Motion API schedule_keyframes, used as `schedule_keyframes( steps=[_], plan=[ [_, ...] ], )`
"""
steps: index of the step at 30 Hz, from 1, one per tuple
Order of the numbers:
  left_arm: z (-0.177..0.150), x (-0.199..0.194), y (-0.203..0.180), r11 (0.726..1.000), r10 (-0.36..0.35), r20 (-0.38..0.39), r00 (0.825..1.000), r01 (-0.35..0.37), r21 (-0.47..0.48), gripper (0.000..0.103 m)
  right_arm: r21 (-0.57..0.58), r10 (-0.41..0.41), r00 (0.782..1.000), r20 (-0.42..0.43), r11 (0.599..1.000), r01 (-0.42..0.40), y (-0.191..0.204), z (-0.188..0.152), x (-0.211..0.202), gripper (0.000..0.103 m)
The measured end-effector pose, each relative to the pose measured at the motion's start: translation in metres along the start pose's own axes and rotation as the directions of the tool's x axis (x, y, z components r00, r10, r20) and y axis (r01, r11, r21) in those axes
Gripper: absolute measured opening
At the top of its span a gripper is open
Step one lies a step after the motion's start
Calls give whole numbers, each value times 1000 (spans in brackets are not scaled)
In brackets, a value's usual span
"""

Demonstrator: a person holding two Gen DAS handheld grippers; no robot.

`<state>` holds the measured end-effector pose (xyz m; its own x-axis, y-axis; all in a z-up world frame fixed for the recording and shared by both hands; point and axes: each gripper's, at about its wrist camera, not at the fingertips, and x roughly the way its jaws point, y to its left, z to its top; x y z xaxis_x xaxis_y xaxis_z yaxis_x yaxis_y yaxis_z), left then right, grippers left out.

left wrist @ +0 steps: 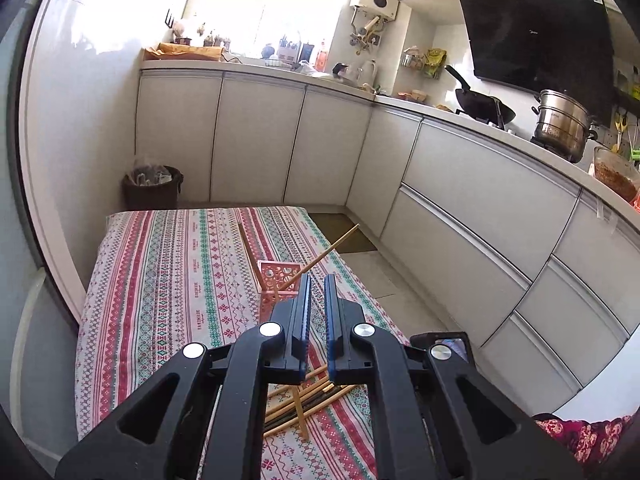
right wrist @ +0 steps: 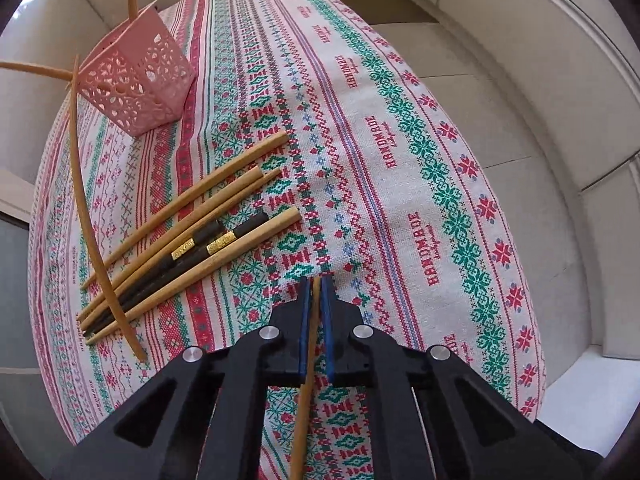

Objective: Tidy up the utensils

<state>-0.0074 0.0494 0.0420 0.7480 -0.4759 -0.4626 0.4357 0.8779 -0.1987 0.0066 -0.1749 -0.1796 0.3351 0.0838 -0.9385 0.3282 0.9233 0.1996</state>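
A pink lattice holder (left wrist: 276, 276) (right wrist: 136, 84) stands on the patterned tablecloth (right wrist: 400, 160) with two wooden chopsticks (left wrist: 328, 254) leaning out of it. A pile of several chopsticks (right wrist: 192, 232) (left wrist: 308, 400), wooden ones and black ones with gold bands, lies in front of the holder. One long chopstick (right wrist: 86, 208) lies across the pile. My right gripper (right wrist: 316, 280) points steeply down at the cloth right of the pile, shut on a single wooden chopstick (right wrist: 308, 380) that runs back between its pads. My left gripper (left wrist: 319, 280) hovers above the pile, facing the holder, shut with nothing in it.
The table's far edge faces white kitchen cabinets (left wrist: 480, 208). A dark bin (left wrist: 150, 188) stands in the corner beyond the table. A wok (left wrist: 484, 106) and a steel pot (left wrist: 560, 124) sit on the counter. A floral sleeve (left wrist: 580, 436) shows at the lower right.
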Motion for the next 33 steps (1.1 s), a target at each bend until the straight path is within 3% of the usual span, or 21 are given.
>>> schedule_keyframes(
  steps=[4, 7, 8, 11, 16, 19, 20, 21, 22, 23, 27, 30, 33],
  plan=[
    [-14, 46, 1, 1000, 17, -164, 986, -14, 20, 16, -3, 57, 997, 44, 998, -57, -7, -5, -20, 5],
    [-29, 97, 4, 998, 57, -287, 956, -48, 39, 34, 0, 101, 993, 66, 995, -101, -13, -3, -31, 5],
    [-34, 112, 6, 997, 80, -311, 947, -69, 47, 36, 2, 114, 991, 70, 993, -114, -15, -3, -34, 5],
    [-44, 150, 17, 993, 120, -363, 924, -120, 23, 36, 5, 152, 986, 69, 988, -153, -19, 2, -36, 5],
    [-46, 191, 20, 989, 142, -400, 905, -142, 31, 38, 19, 204, 978, 50, 979, -205, -28, 11, -32, 5],
    [-51, 218, 22, 973, 230, -426, 875, -215, 82, 38, 33, 220, 975, 40, 975, -221, -32, 15, -25, 5],
    [-53, 225, 23, 973, 229, -431, 873, -219, 74, 38, 37, 223, 974, 35, 974, -224, -33, 15, -23, 5],
    [-54, 230, 26, 977, 212, -433, 876, -207, 58, 37, 43, 227, 973, 31, 973, -228, -35, 15, -22, 5],
    [-55, 233, 26, 978, 206, -434, 877, -200, 59, 13, 48, 233, 972, 28, 971, -234, -36, 16, -22, 5],
    [-55, 233, 25, 979, 204, -432, 879, -193, 70, 5, 52, 239, 971, 25, 969, -240, -37, 17, -21, 5],
    [-47, 203, 3, 984, 163, -358, 919, -126, 126, 5, 66, 262, 965, 36, 962, -263, -44, 18, -27, 5],
    [-35, 164, -13, 994, 70, -291, 954, -41, 103, 5, 69, 278, 959, 56, 957, -282, -48, 17, -36, 5],
    [-25, 132, -19, 997, 3, -224, 974, 15, 82, 5, 63, 285, 955, 84, 955, -290, -49, 17, -49, 5]
  ],
)
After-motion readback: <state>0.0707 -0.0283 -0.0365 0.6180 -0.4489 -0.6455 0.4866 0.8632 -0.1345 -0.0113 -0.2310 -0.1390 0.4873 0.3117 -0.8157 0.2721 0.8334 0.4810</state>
